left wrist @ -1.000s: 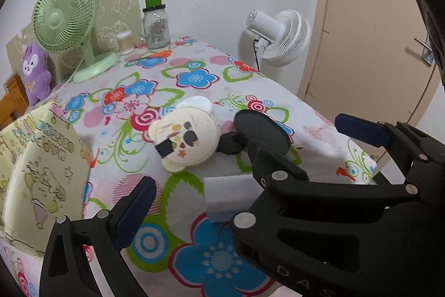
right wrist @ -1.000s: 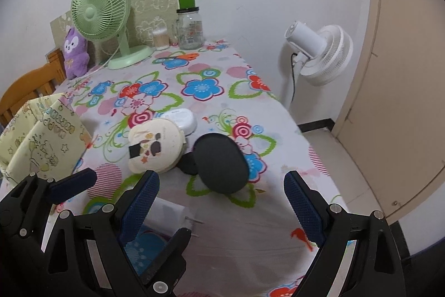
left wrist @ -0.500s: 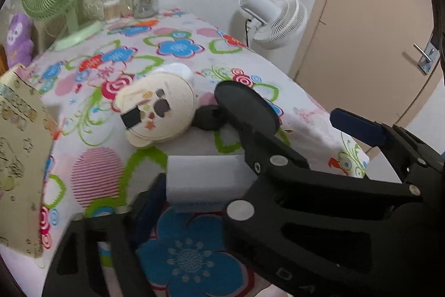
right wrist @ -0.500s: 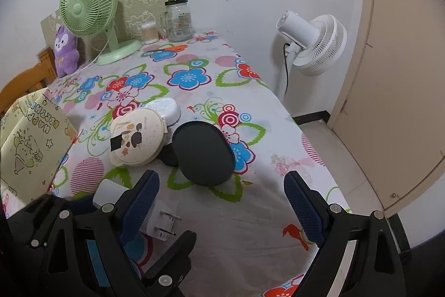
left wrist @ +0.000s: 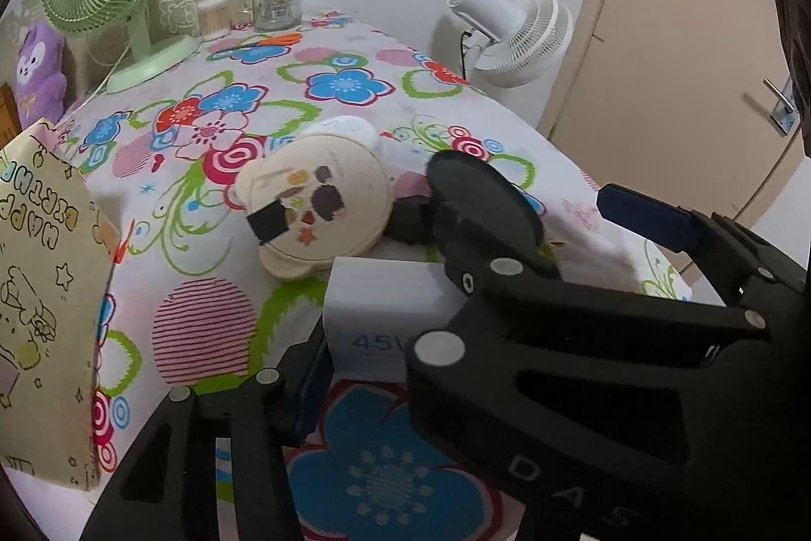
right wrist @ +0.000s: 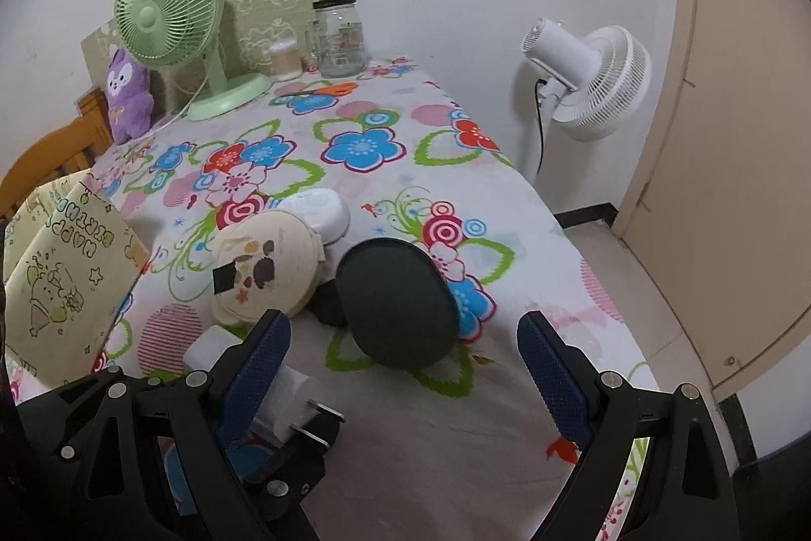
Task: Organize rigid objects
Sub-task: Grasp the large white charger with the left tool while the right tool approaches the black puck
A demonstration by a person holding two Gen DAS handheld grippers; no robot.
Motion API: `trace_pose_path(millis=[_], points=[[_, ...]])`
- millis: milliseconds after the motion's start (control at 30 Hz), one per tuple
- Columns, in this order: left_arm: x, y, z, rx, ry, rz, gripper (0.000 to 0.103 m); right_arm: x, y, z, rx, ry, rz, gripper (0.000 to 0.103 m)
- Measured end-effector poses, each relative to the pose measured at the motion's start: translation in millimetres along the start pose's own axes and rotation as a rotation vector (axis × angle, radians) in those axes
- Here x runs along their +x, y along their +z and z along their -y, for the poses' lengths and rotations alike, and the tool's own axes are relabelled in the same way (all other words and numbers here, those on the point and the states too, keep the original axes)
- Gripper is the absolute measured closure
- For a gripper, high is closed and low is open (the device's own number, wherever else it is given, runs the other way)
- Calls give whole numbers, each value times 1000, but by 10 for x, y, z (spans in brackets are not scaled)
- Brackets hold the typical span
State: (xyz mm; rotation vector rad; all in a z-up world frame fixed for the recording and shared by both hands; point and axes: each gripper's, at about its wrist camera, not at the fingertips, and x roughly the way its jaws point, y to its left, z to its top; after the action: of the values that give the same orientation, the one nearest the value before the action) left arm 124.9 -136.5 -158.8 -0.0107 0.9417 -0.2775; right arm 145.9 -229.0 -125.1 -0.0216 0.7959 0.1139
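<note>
My left gripper (left wrist: 380,333) is shut on a white power adapter (left wrist: 385,313) marked 45W, held just above the flowered tablecloth (left wrist: 203,323) near the front edge. The adapter also shows in the right wrist view (right wrist: 284,394), prongs pointing right. My right gripper (right wrist: 405,368) is open and empty, hovering right of the left one. Ahead of both lie a cream round case (right wrist: 266,269), a white oval case (right wrist: 319,211) and a black oval case (right wrist: 398,308), clustered mid-table.
A yellow gift bag (right wrist: 61,287) stands at the front left. At the back stand a green desk fan (right wrist: 172,13), a glass jar (right wrist: 339,34) and a purple plush (right wrist: 126,95). A white floor fan (right wrist: 593,79) and a door are right of the table.
My left gripper moved in and shut on the white power adapter, which lay free on the cloth a second ago. The right gripper stayed open.
</note>
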Motion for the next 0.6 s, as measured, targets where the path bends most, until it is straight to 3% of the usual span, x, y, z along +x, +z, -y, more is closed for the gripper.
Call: trace_pose_path(millis=[333, 600], points=[[50, 86, -186, -18, 72, -2, 45, 203, 130, -42, 13, -3, -40, 10], [102, 157, -219, -19, 74, -9, 45, 401, 182, 53, 63, -2, -100, 10]])
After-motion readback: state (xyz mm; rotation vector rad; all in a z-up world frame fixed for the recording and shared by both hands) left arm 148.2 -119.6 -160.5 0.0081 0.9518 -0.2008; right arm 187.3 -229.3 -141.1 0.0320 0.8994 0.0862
